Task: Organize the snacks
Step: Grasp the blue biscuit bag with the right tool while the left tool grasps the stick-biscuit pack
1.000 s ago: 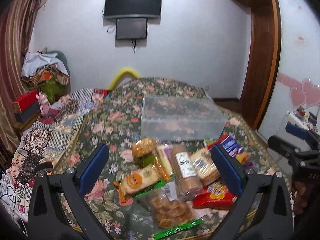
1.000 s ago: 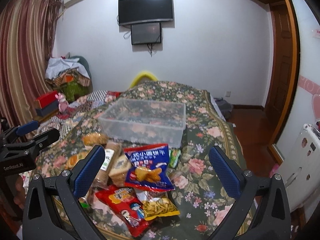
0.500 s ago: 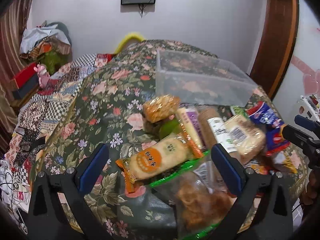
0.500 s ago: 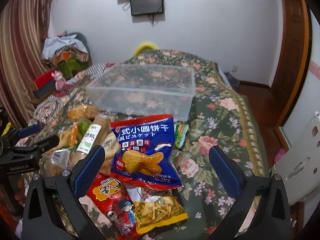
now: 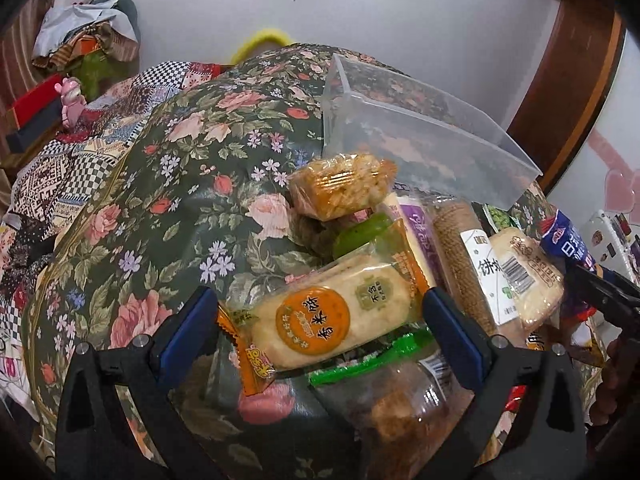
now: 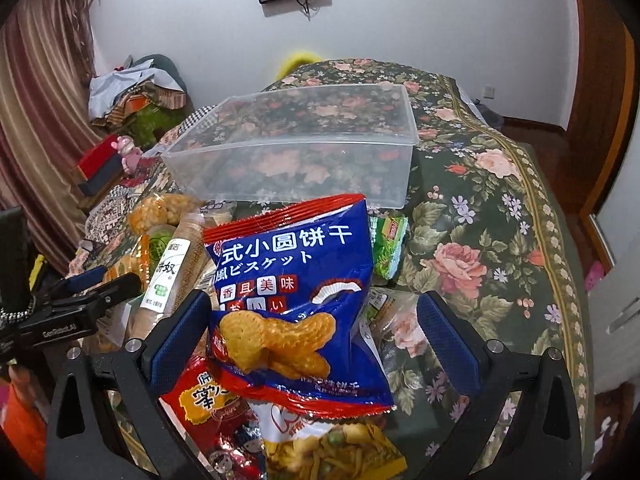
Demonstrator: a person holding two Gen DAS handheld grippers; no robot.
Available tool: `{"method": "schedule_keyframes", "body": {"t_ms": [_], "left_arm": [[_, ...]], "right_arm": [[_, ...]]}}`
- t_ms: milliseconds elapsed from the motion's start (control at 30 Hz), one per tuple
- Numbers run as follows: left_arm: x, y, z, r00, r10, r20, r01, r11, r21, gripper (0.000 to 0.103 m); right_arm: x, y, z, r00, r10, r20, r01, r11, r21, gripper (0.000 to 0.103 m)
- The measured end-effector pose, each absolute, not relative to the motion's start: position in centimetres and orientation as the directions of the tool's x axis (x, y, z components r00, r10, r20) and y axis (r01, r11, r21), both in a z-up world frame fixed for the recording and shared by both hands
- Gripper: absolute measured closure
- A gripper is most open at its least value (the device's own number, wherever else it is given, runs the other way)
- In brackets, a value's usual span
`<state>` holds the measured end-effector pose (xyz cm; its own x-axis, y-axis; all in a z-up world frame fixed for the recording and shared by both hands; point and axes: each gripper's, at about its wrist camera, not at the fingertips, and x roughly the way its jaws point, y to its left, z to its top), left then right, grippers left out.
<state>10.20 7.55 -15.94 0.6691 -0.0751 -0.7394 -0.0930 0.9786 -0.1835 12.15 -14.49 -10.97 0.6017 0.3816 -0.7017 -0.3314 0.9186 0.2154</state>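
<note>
My left gripper [image 5: 320, 320] is open, its blue pads on either side of an orange-labelled rice cracker pack [image 5: 332, 316] atop a snack pile. Behind it lie a golden puffed-rice bar [image 5: 340, 184] and a tall brown biscuit roll [image 5: 464, 264]. My right gripper [image 6: 316, 328] is open around a blue biscuit bag [image 6: 296, 292] that rests on a red snack bag [image 6: 212, 412] and a yellow one [image 6: 340, 456]. An empty clear plastic bin [image 6: 296, 152] stands just beyond the pile; the same clear bin [image 5: 416, 140] shows in the left wrist view.
Everything sits on a dark floral bedspread [image 6: 480, 220]. A small green packet [image 6: 388, 248] lies right of the blue bag. Patchwork cloth and a pink toy [image 5: 72, 96] lie to the left. Clothes are heaped by the curtain [image 6: 132, 92]. A wooden door frame [image 5: 568, 64] stands on the right.
Both grippers have dropped down and forward onto the pile. The cracker pack now lies between the left pads and the blue bag between the right pads. Both stay open.
</note>
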Motion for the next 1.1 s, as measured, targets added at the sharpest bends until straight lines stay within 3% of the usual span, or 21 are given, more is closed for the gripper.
{"method": "schedule_keyframes", "body": {"t_ms": [233, 367, 567, 967, 1067, 1100], "left_arm": [[10.0, 7.5, -15.4, 0.66, -0.095, -0.746, -0.058, 0.983, -0.176, 0.004], [9.1, 7.9, -14.0, 0.677, -0.075, -0.732, -0.048, 0.988, -0.146, 0.004], [7.7, 8.2, -13.7, 0.662, 0.007, -0.75, -0.012, 1.0, -0.001, 0.004], [11.7, 7.3, -16.1, 0.6, -0.105, -0.793, 0.095, 0.994, -0.059, 0.004], [12.2, 6.9, -16.7, 0.573, -0.148, -0.806, 0.128, 0.988, -0.09, 0.015], [12.1, 6.8, -16.7, 0.569, -0.165, -0.806, 0.139, 0.985, -0.104, 0.025]], "right_arm": [[12.8, -14.0, -11.0, 0.568, 0.426, -0.705, -0.379, 0.895, 0.235, 0.028], [12.5, -14.1, -11.0, 0.569, 0.426, -0.703, -0.379, 0.895, 0.236, 0.029], [12.1, -14.5, -10.8, 0.574, 0.427, -0.699, -0.376, 0.895, 0.239, 0.031], [11.4, -15.6, -10.6, 0.582, 0.414, -0.7, -0.357, 0.904, 0.237, 0.033], [11.5, -15.8, -10.7, 0.581, 0.416, -0.7, -0.356, 0.903, 0.241, 0.033], [11.4, -15.7, -10.7, 0.581, 0.417, -0.699, -0.355, 0.903, 0.243, 0.033]]}}
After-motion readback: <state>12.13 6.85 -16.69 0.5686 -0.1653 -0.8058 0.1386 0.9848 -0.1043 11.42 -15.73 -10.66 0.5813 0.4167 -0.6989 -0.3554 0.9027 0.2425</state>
